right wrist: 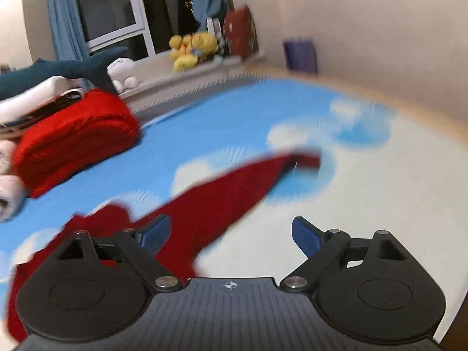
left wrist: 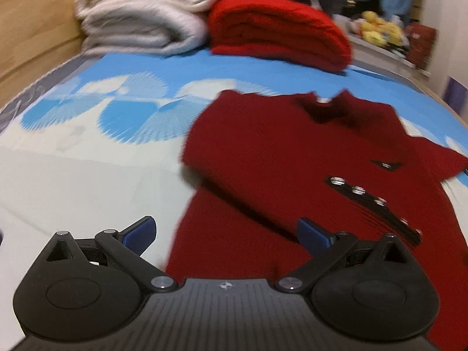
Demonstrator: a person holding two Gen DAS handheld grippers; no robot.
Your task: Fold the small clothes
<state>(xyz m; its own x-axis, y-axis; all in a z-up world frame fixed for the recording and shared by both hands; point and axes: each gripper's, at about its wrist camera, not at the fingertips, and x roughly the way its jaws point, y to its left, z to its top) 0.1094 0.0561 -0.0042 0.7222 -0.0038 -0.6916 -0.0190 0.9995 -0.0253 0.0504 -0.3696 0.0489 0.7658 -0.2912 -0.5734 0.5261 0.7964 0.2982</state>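
A dark red knit sweater (left wrist: pixel 292 158) with a row of silver buttons lies on the blue and white bed cover (left wrist: pixel 87 134); its left sleeve is folded across the body. My left gripper (left wrist: pixel 225 231) is open and empty over the sweater's lower left edge. In the right wrist view the sweater's right sleeve (right wrist: pixel 234 193) stretches out over the cover toward the upper right. My right gripper (right wrist: pixel 231 234) is open and empty, just above the sleeve's near part.
A folded bright red garment (left wrist: pixel 278 32) and a stack of folded white blankets (left wrist: pixel 140 14) lie at the head of the bed. Yellow plush toys (right wrist: pixel 193 46) sit on the windowsill. A wall runs along the bed's right side.
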